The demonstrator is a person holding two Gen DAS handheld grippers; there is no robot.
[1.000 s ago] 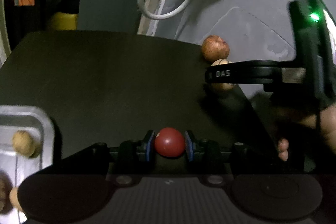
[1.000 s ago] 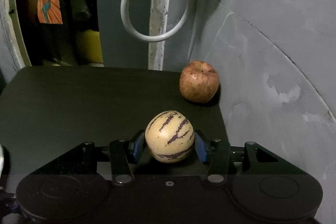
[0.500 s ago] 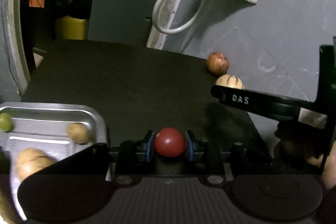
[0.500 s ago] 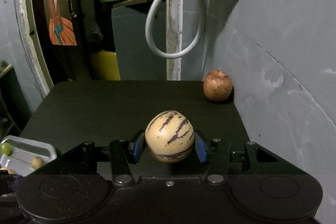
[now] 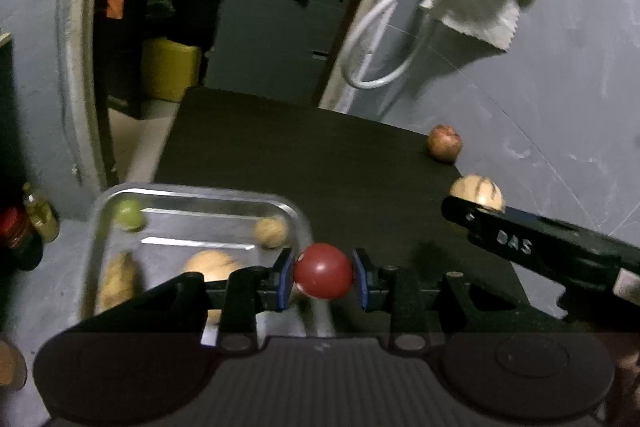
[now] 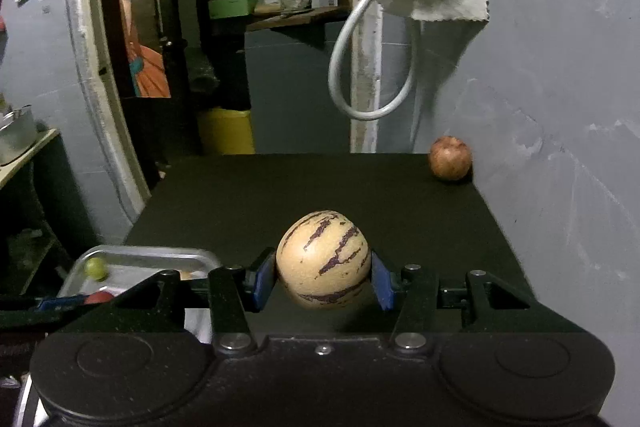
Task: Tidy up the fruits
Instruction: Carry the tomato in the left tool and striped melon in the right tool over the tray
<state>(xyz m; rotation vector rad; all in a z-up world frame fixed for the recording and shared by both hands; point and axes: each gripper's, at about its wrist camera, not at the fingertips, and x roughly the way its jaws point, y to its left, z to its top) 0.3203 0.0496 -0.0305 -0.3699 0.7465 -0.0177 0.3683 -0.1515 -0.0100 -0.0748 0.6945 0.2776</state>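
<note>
My left gripper [image 5: 323, 277] is clamped on a smooth, glossy red round fruit [image 5: 323, 270], its blue pads pressing both sides, held above the near right corner of the metal tray [image 5: 192, 193]. My right gripper [image 6: 322, 277] is closed on a cream, purple-streaked round fruit [image 6: 322, 258], held over the matte black tabletop [image 6: 320, 187]. The tray is shiny with rounded corners and a raised rim; it sits at the table's left edge and holds a small green fruit [image 5: 129, 214], a tan round one [image 5: 271, 231] and two larger pale ones, somewhat blurred. A mottled reddish apple [image 6: 449, 157] rests at the far right corner, close against the rough grey wall [image 6: 560, 107]. The middle of the table is open.
</note>
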